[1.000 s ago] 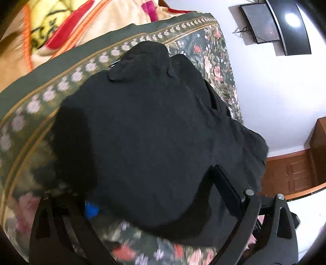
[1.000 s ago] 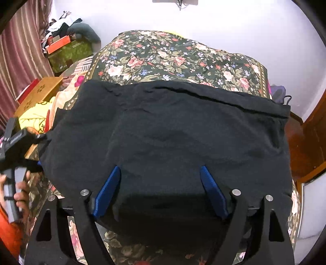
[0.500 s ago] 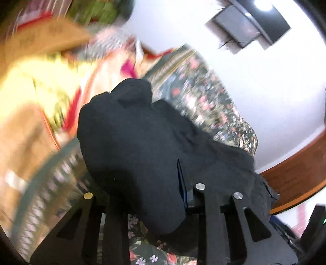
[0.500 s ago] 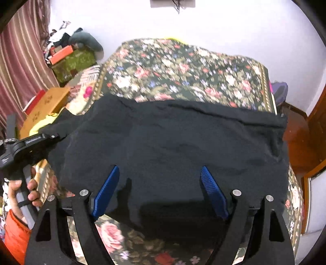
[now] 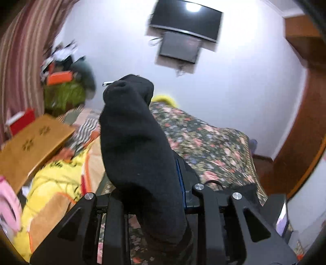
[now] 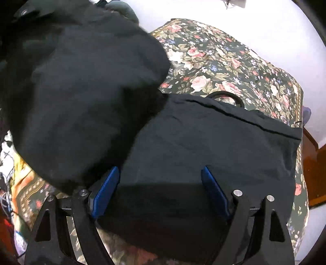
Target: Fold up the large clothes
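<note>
A large black garment [image 6: 203, 146] lies on the floral bedspread [image 6: 224, 67]. My left gripper [image 5: 146, 183] is shut on a bunched part of the black garment [image 5: 134, 142] and holds it lifted, so the cloth drapes over the fingers. In the right wrist view that lifted part [image 6: 81, 91] hangs at the upper left over the flat part. My right gripper [image 6: 161, 183] is open, its blue pads [image 6: 214, 191] on either side of the flat cloth near its front edge; whether they touch it I cannot tell.
A yellow and orange blanket [image 5: 55, 179] and a brown box [image 5: 32, 146] lie at the left of the bed. A TV [image 5: 185, 18] hangs on the white wall. A wooden door frame [image 5: 295, 146] stands at the right. Clutter [image 5: 63, 81] sits in the far left corner.
My left gripper has shut on the garment's left part and lifted it up and toward the right, over the flat part. My right gripper has stayed open in place.
</note>
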`<state>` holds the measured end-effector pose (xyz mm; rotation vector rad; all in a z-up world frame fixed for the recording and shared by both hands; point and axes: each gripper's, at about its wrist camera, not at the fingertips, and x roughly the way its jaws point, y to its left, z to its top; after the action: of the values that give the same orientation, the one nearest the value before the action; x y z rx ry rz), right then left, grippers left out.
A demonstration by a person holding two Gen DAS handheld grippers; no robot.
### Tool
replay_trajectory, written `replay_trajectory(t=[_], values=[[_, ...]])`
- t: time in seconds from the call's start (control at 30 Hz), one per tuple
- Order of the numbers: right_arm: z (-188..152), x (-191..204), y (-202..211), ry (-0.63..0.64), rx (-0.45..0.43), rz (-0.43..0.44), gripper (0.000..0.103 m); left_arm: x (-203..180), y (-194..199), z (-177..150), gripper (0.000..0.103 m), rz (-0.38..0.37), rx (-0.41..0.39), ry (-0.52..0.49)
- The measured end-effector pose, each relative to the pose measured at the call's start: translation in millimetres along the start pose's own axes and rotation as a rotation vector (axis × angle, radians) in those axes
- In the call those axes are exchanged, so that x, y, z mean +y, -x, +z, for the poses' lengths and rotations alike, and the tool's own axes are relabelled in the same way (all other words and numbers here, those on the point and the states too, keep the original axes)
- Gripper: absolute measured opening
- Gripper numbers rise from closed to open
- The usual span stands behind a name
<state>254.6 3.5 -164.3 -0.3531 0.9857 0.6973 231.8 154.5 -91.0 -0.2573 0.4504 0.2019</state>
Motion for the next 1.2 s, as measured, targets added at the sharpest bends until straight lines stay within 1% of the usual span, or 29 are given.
replay_trajectory(t=[0.07, 0.1, 0.27, 0.37, 0.47, 0.53, 0.6, 0.63, 0.67, 0.7, 0.73, 0.77, 0.83, 0.9, 0.93, 0.97, 1.07, 1.2], values=[[-9, -16, 18, -0.049, -0.029, 0.009, 0.080, -22, 0, -1, 0.024, -0.030, 0.001, -0.048], [-15, -24, 26, -0.078, -0.044, -0.003, 0.081, -35, -1, -2, 0.024, -0.047, 0.005, -0.074], [-56, -83, 79, -0.227, -0.111, -0.138, 0.081, -92, -6, -11, 0.024, -0.133, 0.059, -0.162], [-75, -112, 103, -0.297, -0.133, -0.192, 0.081, -127, -13, -20, 0.025, -0.182, 0.108, -0.213], [-95, -141, 120, -0.379, -0.146, -0.217, 0.081, -154, -24, -37, 0.026, -0.234, 0.193, -0.250], [-104, -152, 126, -0.417, -0.150, -0.213, 0.081, -172, -36, -52, 0.028, -0.265, 0.269, -0.282], [-114, -161, 130, -0.448, -0.154, -0.203, 0.081, -183, -49, -67, 0.031, -0.283, 0.350, -0.284], [-118, -162, 132, -0.460, -0.153, -0.198, 0.081, -186, -55, -74, 0.037, -0.296, 0.390, -0.279], [-122, -164, 132, -0.471, -0.151, -0.194, 0.081, -191, -63, -82, 0.045, -0.312, 0.450, -0.272], [-125, -165, 133, -0.475, -0.152, -0.192, 0.081, -191, -72, -89, 0.049, -0.329, 0.506, -0.255], [-127, -167, 134, -0.478, -0.153, -0.189, 0.081, -189, -79, -95, 0.055, -0.344, 0.547, -0.239], [-132, -168, 137, -0.477, -0.154, -0.186, 0.081, -189, -81, -98, 0.058, -0.349, 0.563, -0.233], [-138, -166, 144, -0.473, -0.160, -0.179, 0.081, -192, -77, -101, 0.058, -0.342, 0.558, -0.244], [-139, -164, 149, -0.465, -0.168, -0.169, 0.081, -196, -67, -98, 0.067, -0.344, 0.556, -0.272], [-139, -163, 152, -0.461, -0.172, -0.164, 0.081, -198, -61, -97, 0.075, -0.356, 0.561, -0.276], [-138, -161, 155, -0.458, -0.178, -0.160, 0.081, -201, -55, -97, 0.079, -0.365, 0.559, -0.281], [-135, -156, 164, -0.448, -0.203, -0.152, 0.081, -203, -32, -86, 0.079, -0.396, 0.519, -0.301], [-125, -148, 170, -0.436, -0.239, -0.117, 0.081, -188, -5, -63, 0.079, -0.439, 0.466, -0.288]])
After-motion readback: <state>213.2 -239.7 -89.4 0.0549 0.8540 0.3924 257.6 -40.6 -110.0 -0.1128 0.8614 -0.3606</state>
